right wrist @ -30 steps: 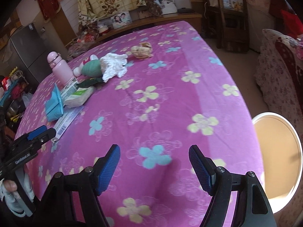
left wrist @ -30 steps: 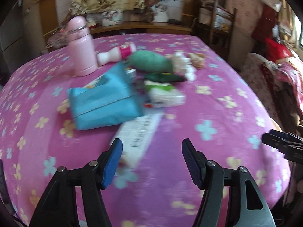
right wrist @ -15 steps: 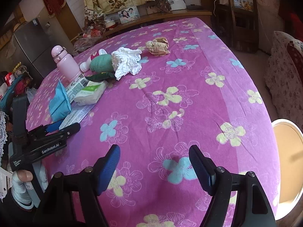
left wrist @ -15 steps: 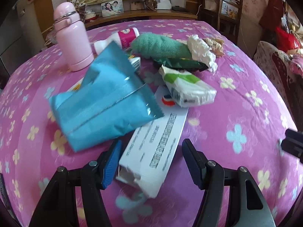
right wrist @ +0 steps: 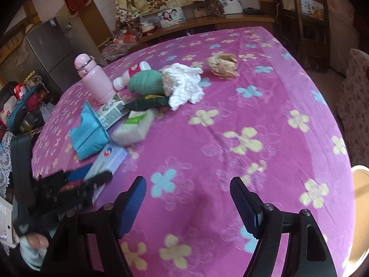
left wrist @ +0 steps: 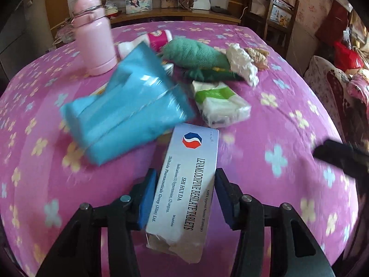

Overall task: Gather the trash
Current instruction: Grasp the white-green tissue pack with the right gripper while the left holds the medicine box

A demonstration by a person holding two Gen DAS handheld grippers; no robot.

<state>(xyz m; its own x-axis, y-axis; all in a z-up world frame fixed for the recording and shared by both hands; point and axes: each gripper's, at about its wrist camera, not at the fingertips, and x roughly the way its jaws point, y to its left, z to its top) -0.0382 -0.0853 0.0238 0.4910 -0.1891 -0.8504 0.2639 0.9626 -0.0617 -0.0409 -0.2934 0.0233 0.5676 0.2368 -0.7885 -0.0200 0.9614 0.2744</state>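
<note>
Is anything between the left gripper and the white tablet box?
Nothing visible: the left gripper straddles the near end of the tablet box, its jaws having just been closing. The blue packet lies beyond.

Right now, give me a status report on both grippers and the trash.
Left gripper just closing on the white tablet box, pads at its sides. Right gripper open, empty. Blue packet overlaps the box's far end.
</note>
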